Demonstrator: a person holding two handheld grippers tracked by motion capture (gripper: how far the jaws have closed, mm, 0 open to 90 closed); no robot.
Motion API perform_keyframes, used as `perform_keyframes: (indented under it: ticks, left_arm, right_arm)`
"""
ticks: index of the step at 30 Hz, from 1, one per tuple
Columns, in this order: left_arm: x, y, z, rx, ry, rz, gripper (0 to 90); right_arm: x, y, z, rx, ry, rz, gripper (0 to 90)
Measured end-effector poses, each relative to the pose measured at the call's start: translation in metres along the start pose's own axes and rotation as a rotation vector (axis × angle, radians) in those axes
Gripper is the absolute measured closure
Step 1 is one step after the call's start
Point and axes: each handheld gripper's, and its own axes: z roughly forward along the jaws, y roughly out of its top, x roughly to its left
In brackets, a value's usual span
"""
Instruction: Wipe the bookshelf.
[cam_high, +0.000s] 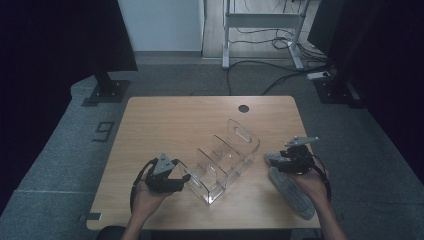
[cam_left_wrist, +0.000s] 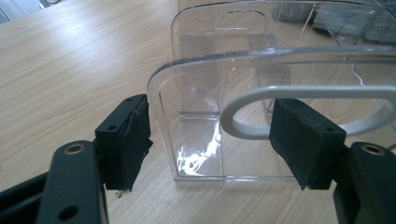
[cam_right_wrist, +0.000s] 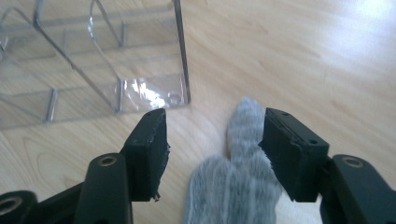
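A person sits at a wooden table (cam_high: 165, 120) with a gripper in each hand. A clear organizer (cam_high: 225, 160) stands in the middle of the table, with several dividers inside and a handle slot in its tall end wall. The left gripper (cam_high: 187, 178) is at the low near end of the organizer. In the left gripper view its jaws are spread, one on each side of the end wall (cam_left_wrist: 187, 121), and the pads (cam_left_wrist: 299, 140) do not press on the plastic. The right pad stands in front of the white-edged handle slot (cam_left_wrist: 303, 112), just beside it; whether it touches there I cannot tell.

The right gripper (cam_high: 275, 162) is to the right of the organizer, above grey socks (cam_high: 292, 192) that lie flat on the table near its right edge. In the right gripper view the jaws are apart, and the toe end of the socks (cam_right_wrist: 233, 177) lies below and between them, not pinched.
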Motion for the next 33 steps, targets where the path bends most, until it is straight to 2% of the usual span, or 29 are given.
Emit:
perform_keyframes:
  ticks: [9,17,19,23,27,33]
  left_arm:
    - [-0.002,-0.007,0.001,0.016,0.001,-0.023,30.4]
    - [0.003,-0.013,0.002,0.018,-0.012,-0.052,30.5]
    - [0.004,-0.014,0.003,0.016,-0.016,-0.058,30.5]
    - [0.006,-0.015,0.003,0.007,-0.022,-0.066,30.4]
    - [0.008,-0.015,0.005,0.003,-0.006,-0.057,30.4]
    - [0.014,-0.014,0.008,-0.009,0.023,-0.070,30.5]
  right_arm:
    - [0.003,0.029,0.000,-0.061,0.053,0.016,54.8]
    - [0.010,0.049,0.010,-0.076,0.070,-0.017,62.8]
    - [0.010,0.053,0.012,-0.094,0.099,-0.015,64.1]
    - [0.011,0.060,0.017,-0.084,0.100,-0.015,68.3]
    - [0.013,0.063,0.021,-0.064,0.095,-0.026,70.7]
    - [0.014,0.059,0.019,-0.061,0.093,-0.025,71.6]
